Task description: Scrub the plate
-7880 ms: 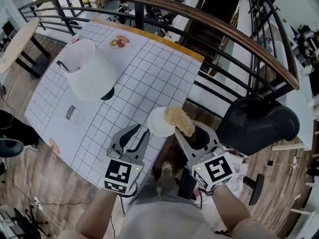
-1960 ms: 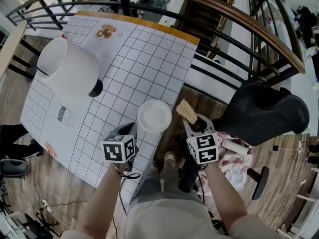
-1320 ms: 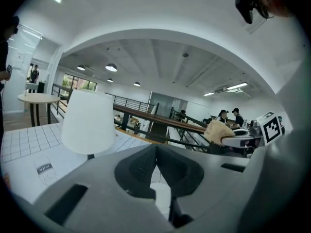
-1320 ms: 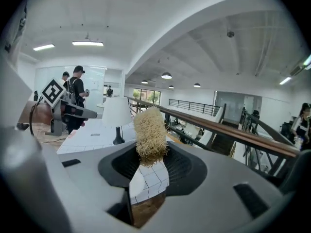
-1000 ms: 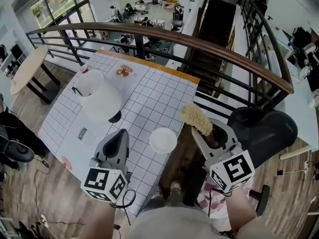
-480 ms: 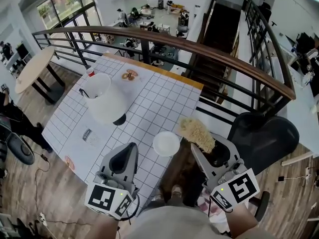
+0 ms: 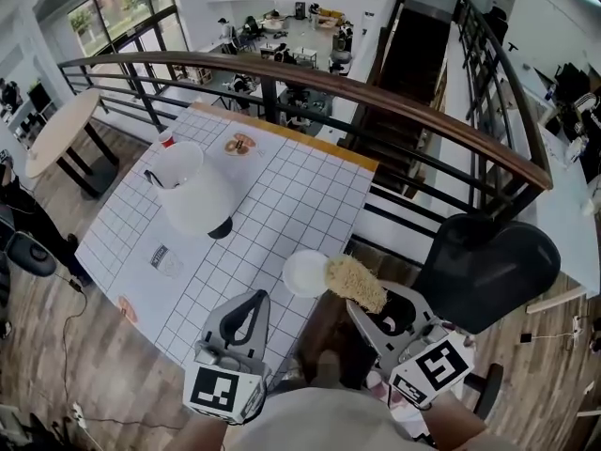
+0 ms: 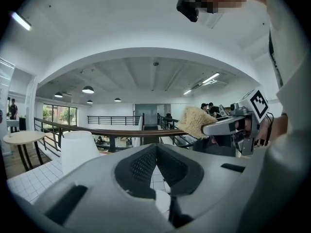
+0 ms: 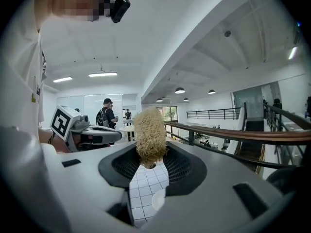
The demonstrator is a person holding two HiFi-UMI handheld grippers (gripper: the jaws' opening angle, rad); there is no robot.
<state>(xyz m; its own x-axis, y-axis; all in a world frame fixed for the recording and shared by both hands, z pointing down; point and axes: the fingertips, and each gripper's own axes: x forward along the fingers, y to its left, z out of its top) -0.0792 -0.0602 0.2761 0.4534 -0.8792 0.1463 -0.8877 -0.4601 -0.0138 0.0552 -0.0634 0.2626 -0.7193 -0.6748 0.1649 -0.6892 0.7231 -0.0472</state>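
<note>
The small white plate point(image 7: 302, 272) lies at the near edge of the grid-patterned table point(image 7: 282, 191). My right gripper point(image 7: 364, 299) is shut on a tan fibrous scrubber point(image 7: 355, 283), whose left end overlaps the plate's right rim in the head view. In the right gripper view the scrubber point(image 9: 150, 139) stands up between the jaws of the right gripper point(image 9: 149, 165), and the plate point(image 9: 158, 200) shows low in the gap. My left gripper point(image 7: 257, 299) hovers at the table's near edge, left of and nearer than the plate, shut with nothing in it. In the left gripper view its tips point(image 8: 155, 155) meet.
A large white bucket-like container point(image 7: 192, 195) lies on the table's far left, with a small red cup point(image 7: 167, 141) beyond it. A black chair point(image 7: 488, 261) stands to the right. A wooden-topped railing point(image 7: 376, 78) runs behind the table.
My right gripper has carried the scrubber left and down, so it now overlaps the plate's right rim. My left gripper has shifted slightly right, still shut.
</note>
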